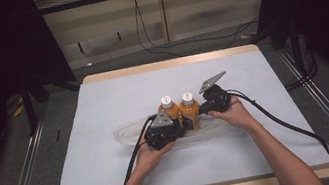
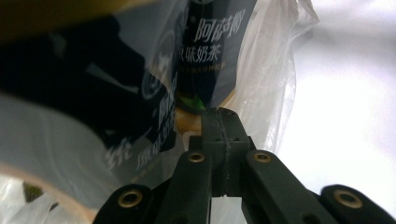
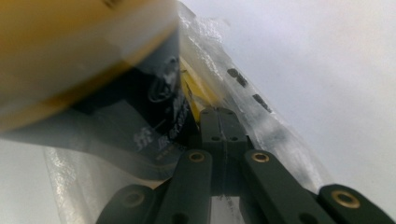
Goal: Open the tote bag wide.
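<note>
High view: two orange, white-capped drink bottles [image 1: 180,108] stand mid-table on a clear plastic bag [image 1: 123,132]; left gripper [image 2: 223,122] and right gripper [image 3: 222,122], jaws pressed together, pinch its film. Uneven pulling could topple them.

I see two orange, white-capped bottles [image 1: 179,109] side by side mid-table, on a clear plastic bag [image 1: 126,131], with my left gripper [image 1: 178,124] near-left and right gripper [image 1: 201,111] right.

Two orange bottles [image 1: 168,109] [image 1: 188,106], white caps, dark labels, upright and touching, mid-table. Clear plastic bag [image 1: 126,132] crumpled flat around their bases; bottles look to be standing inside it, hard to confirm.
</note>
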Motion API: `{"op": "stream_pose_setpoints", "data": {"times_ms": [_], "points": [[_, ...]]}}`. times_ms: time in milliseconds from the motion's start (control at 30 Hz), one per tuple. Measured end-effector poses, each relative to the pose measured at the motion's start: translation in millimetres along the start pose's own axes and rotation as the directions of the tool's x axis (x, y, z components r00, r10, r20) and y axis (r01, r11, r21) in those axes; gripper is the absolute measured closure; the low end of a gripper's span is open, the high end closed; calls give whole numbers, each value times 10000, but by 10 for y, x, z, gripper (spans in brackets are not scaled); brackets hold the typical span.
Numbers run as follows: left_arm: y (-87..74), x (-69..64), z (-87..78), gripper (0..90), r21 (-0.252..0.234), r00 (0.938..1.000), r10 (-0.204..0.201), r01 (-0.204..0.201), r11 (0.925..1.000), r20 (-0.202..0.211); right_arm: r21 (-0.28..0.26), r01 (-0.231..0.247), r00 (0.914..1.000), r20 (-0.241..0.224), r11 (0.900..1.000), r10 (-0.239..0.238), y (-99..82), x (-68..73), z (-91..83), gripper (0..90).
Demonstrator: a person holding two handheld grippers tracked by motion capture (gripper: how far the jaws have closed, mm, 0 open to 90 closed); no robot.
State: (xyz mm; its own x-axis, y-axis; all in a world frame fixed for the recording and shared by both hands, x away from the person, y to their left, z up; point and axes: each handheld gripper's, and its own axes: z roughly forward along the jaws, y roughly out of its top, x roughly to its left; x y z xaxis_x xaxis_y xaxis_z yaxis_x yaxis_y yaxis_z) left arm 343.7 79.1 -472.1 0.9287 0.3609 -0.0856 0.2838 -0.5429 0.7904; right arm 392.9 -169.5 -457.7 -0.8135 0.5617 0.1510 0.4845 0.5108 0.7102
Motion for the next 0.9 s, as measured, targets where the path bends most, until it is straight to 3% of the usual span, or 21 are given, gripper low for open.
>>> {"op": "stream_pose_setpoints", "data": {"times_ms": [100,533,800,900], "points": [[-62,-22,-3,900,256,9999,117,-116,9996,-31,213,-68,10000,66,9998,66,-18,-17,43,900],[-171,-12,17,900,119,9997,-40,42,9999,-235,615,-491,9988,28,9969,490,-94,-85,208,900],[-169,-62,27,900,719,9980,598,-583,9957,-193,583,-650,9979,34,9962,649,-89,-118,235,900],[-167,-70,28,900,766,9982,577,-561,9955,-186,539,-638,9979,111,9965,633,-91,-102,239,900]]}}
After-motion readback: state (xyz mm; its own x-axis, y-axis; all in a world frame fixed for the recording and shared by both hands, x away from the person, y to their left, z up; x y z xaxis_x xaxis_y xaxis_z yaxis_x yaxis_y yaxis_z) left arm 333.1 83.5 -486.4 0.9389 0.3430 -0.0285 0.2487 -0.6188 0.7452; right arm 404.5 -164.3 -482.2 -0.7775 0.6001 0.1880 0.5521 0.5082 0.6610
